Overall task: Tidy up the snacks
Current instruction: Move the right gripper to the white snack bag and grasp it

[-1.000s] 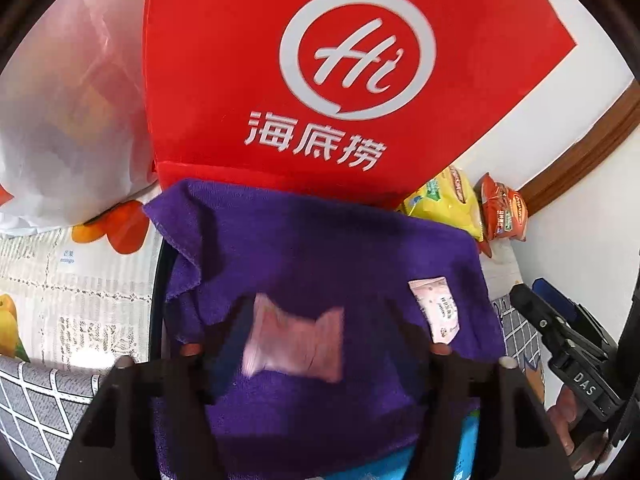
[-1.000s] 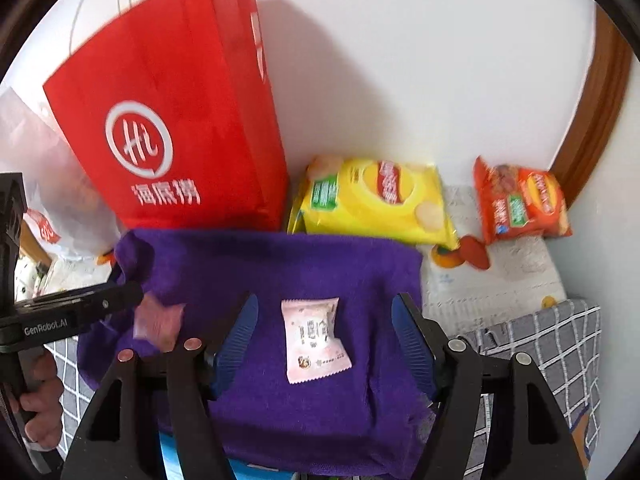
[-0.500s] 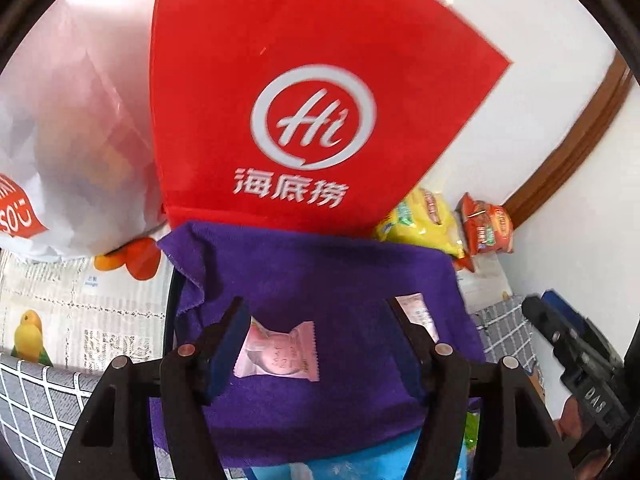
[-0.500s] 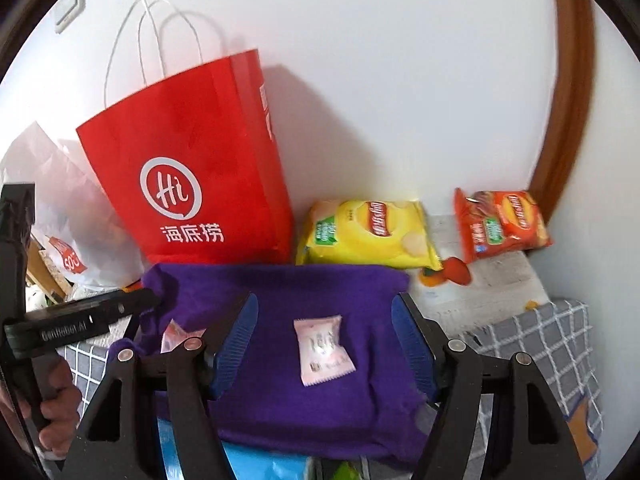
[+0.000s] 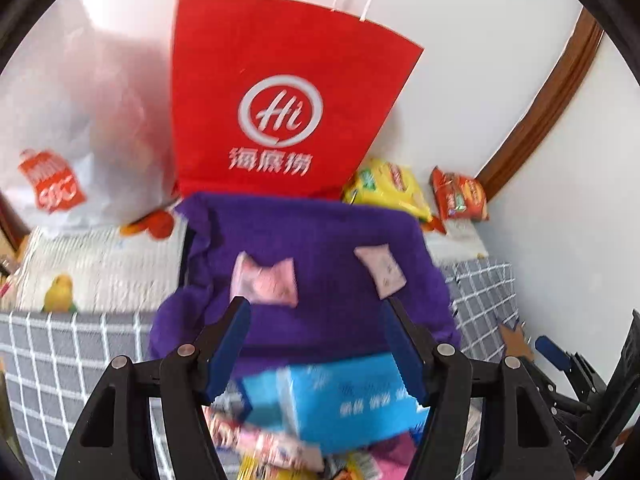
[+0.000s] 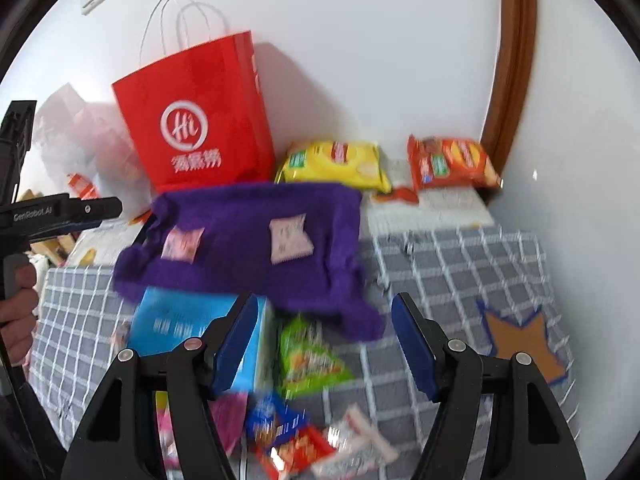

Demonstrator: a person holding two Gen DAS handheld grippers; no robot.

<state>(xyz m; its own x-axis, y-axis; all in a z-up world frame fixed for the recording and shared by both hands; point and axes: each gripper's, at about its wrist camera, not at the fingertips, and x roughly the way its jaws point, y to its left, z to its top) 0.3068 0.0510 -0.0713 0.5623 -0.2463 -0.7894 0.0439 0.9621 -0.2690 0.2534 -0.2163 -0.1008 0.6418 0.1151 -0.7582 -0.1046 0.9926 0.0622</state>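
Note:
A purple cloth [image 5: 320, 240] [image 6: 248, 240] is draped over something on the checked tablecloth. Two pink snack packets lie on it, one to the left [image 5: 266, 282] [image 6: 182, 244] and one to the right [image 5: 382, 270] [image 6: 290, 238]. My left gripper [image 5: 315, 304] hangs open over the cloth's near edge, just short of the left packet, and holds nothing. My right gripper [image 6: 325, 300] is open and empty too, above the cloth's front corner. A blue box [image 5: 344, 396] [image 6: 180, 320] and a green snack packet [image 6: 310, 356] lie in front of the cloth.
A red paper bag [image 5: 280, 100] [image 6: 200, 120] stands against the wall behind the cloth, a white plastic bag [image 5: 80, 140] to its left. Yellow [image 6: 336, 160] and orange [image 6: 452, 162] chip bags lie at the back right. Several small snacks [image 6: 296, 440] are heaped nearest me.
Both grippers have pulled back and up from the cloth, still open. The pink packets stay on the cloth. The blue box and the loose snacks have come into view.

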